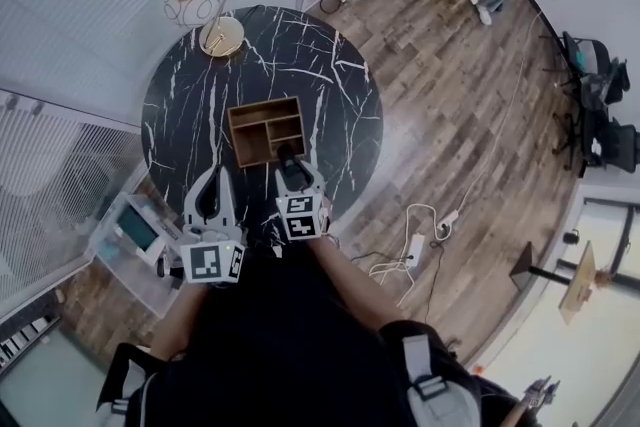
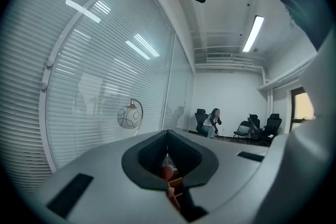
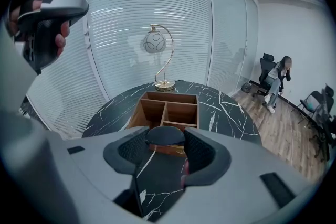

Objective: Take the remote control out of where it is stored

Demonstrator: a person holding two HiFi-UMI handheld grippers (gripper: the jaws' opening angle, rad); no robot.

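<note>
Setting: round black marble tabletop (image 1: 330, 95); a wooden box (image 1: 233, 137) with open compartments sits near its centre, a lamp (image 1: 222, 35) at the far edge.
Remote control: a dark, slim body (image 1: 288, 158) held in the right gripper, just at the box's near right corner. It looks clear of the compartments, though the head view cannot fully settle that.
Right gripper: (image 3: 165, 140) jaws clamped on the remote control, whose rounded dark end shows between the pads in front of the box's near wall.
Left gripper: (image 1: 212, 173) jaw tips together with nothing gripped. It hovers over the near rim of the tabletop, left of the box, pitched up toward the room.
Box contents: every compartment visible from the right gripper view looks empty.
Key relation: the remote's long axis runs along the right gripper's jaws and points away from the person toward the box. The box lies straight ahead of that gripper, so withdrawal is back toward the person.
Nearer hand: the right, which has the grasp; the left stands apart and has no share in it.
Step, as judged: extraction is near its end, and what remains is carrying the remote clear.
Risk: the grip is near one end, so the far end may dip or catch the box wall.
</note>
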